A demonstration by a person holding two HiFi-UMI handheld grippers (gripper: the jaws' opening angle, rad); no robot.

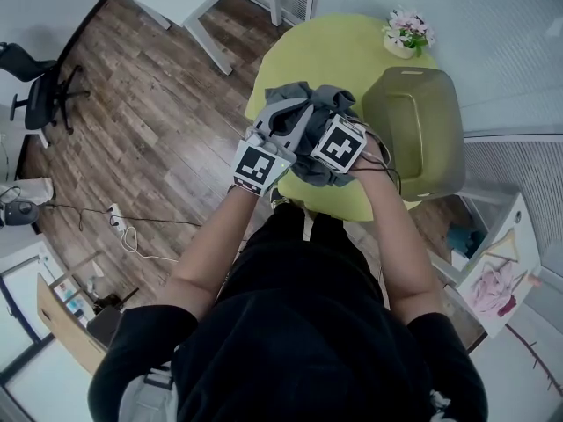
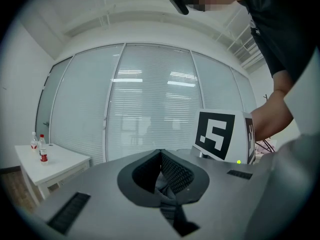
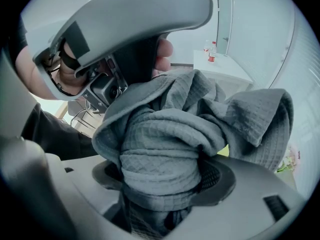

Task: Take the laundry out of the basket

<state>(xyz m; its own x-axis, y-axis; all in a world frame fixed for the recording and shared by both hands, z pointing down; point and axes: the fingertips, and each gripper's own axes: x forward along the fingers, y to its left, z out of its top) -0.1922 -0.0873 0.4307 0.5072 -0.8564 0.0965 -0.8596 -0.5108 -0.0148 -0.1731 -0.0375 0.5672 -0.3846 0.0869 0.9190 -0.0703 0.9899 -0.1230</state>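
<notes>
The grey cloth (image 1: 297, 102) is bunched between both grippers over the round yellow-green table (image 1: 303, 51), just left of the olive basket (image 1: 422, 130). The right gripper (image 3: 160, 176) clamps a thick roll of the cloth between wide jaws. The left gripper (image 2: 161, 159) pinches a thin fold of it. A flower pot (image 1: 406, 33) stands at the table's far edge.

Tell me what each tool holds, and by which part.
Both grip one gray garment. The right tool clamps a thick bunched wad of it; the left tool pinches a thin fold. Which part of the garment each has cannot be told.
</notes>
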